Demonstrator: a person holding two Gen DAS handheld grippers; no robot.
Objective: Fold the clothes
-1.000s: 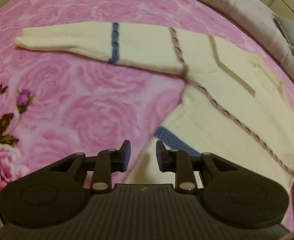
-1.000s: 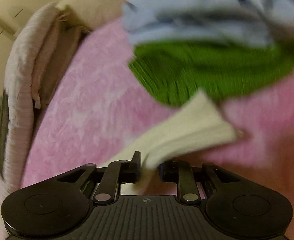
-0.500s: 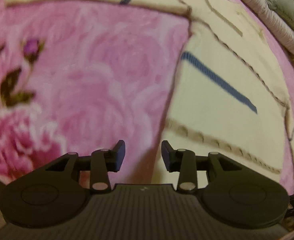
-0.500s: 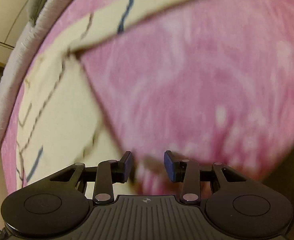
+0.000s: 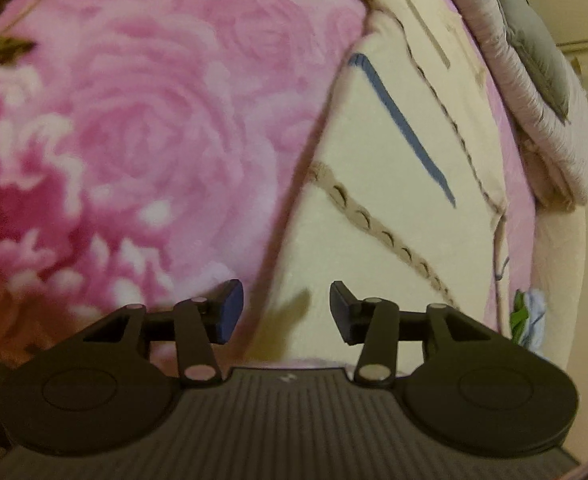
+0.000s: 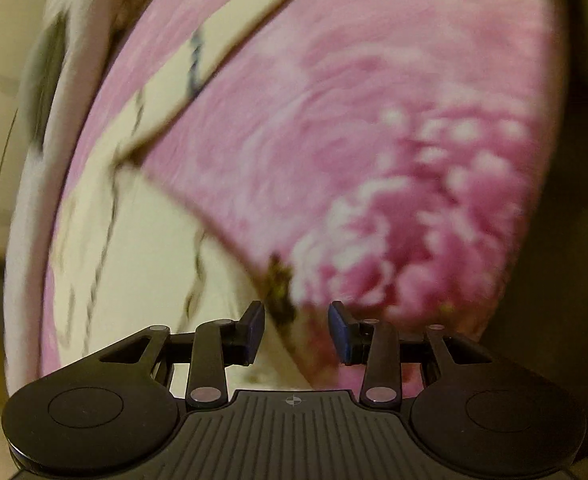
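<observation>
A cream knit sweater (image 5: 381, 168) with a blue stripe and brown braided trim lies flat on a pink rose-print blanket (image 5: 154, 128). My left gripper (image 5: 282, 312) is open, low over the sweater's lower left edge, with nothing between its fingers. In the right wrist view the same sweater (image 6: 142, 240) fills the lower left, and one sleeve (image 6: 214, 52) runs up toward the top. My right gripper (image 6: 295, 328) is open at the sweater's right side edge, where cream cloth meets the pink blanket (image 6: 373, 140). This view is blurred.
A rolled off-white quilt (image 5: 533, 100) with a grey cushion (image 5: 537, 52) on it borders the bed's far side. A small pile of green and light blue clothes (image 5: 527, 318) shows at the far right edge. The bed's edge drops off to the right in the right wrist view.
Both grippers dropped from the sleeves to the sweater's lower body edges. The right gripper, shut on the sleeve cuff a second ago, has let it go. Both jaws stand wider.
</observation>
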